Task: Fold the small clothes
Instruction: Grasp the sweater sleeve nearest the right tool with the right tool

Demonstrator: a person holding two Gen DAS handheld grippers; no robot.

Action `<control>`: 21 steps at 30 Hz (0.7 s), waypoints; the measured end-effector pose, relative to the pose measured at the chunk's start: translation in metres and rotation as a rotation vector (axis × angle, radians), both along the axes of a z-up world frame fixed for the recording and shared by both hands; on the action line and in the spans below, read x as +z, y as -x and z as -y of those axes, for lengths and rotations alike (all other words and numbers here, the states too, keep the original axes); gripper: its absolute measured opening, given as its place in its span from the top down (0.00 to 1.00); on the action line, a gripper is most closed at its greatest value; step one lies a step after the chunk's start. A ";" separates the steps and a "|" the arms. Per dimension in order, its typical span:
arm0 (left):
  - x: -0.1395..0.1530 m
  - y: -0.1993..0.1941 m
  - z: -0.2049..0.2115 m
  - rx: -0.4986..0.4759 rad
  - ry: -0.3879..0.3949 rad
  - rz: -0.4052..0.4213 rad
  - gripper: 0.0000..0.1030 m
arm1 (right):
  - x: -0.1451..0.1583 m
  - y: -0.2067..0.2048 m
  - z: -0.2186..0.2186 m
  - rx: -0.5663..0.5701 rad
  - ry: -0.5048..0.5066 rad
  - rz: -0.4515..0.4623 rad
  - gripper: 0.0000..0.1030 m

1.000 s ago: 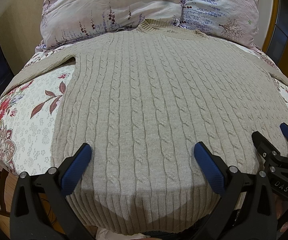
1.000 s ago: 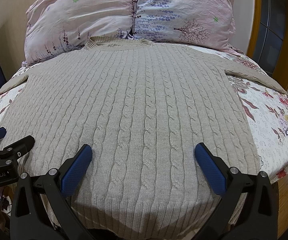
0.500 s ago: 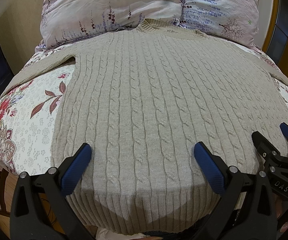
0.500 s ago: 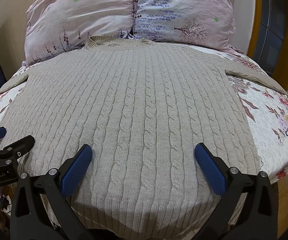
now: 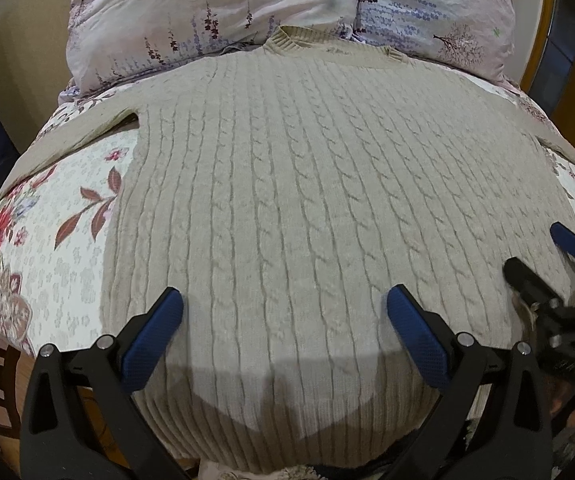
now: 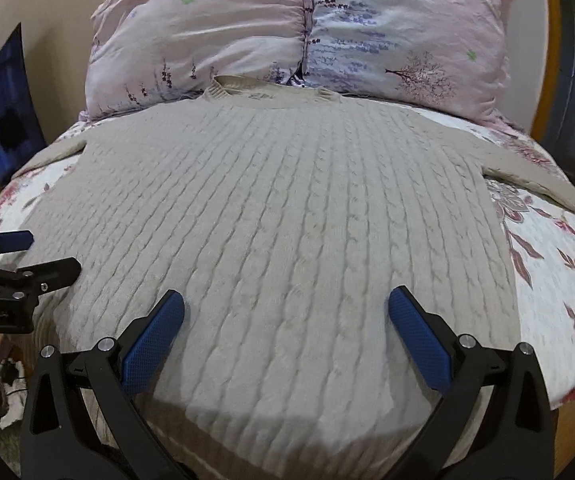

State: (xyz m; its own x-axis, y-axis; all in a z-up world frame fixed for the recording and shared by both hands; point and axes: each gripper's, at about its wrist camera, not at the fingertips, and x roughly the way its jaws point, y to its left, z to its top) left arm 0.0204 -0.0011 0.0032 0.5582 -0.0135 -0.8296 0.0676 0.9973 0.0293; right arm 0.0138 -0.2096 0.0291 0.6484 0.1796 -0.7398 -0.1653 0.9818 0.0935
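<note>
Beige cable-knit sweater [image 5: 299,200] is seen laid flat on a floral bedspread [image 5: 47,232], collar toward the pillows [image 5: 247,12]; left gripper [image 5: 283,300] is held spread above its hem. Right wrist view: right gripper [image 6: 285,304] likewise held spread over the hem.

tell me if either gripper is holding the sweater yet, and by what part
Nothing is held. The left gripper and right gripper are both open above the cable-knit sweater near its hem.
</note>
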 end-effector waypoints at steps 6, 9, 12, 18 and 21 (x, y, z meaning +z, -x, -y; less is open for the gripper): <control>0.009 -0.025 0.001 -0.013 -0.012 0.012 0.02 | 0.018 -0.033 0.081 -0.181 -0.209 -0.028 0.01; 0.018 -0.042 -0.001 -0.028 0.009 0.021 0.02 | 0.021 -0.054 0.142 -0.328 -0.358 -0.050 0.05; 0.029 -0.060 -0.004 -0.031 0.020 0.032 0.02 | 0.013 -0.080 0.202 -0.486 -0.446 -0.106 0.27; 0.046 -0.091 -0.004 -0.034 -0.033 0.073 0.02 | -0.016 -0.108 0.285 -0.712 -0.578 -0.184 0.44; 0.048 -0.106 -0.005 -0.043 -0.024 0.077 0.02 | -0.028 -0.116 0.305 -0.784 -0.613 -0.198 0.45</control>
State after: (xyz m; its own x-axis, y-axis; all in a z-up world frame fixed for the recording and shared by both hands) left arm 0.1259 0.0042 0.0513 0.6200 -0.0195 -0.7843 0.1072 0.9924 0.0600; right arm 0.1299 -0.5151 0.0007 0.6219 0.1408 -0.7703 0.5783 0.5808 0.5730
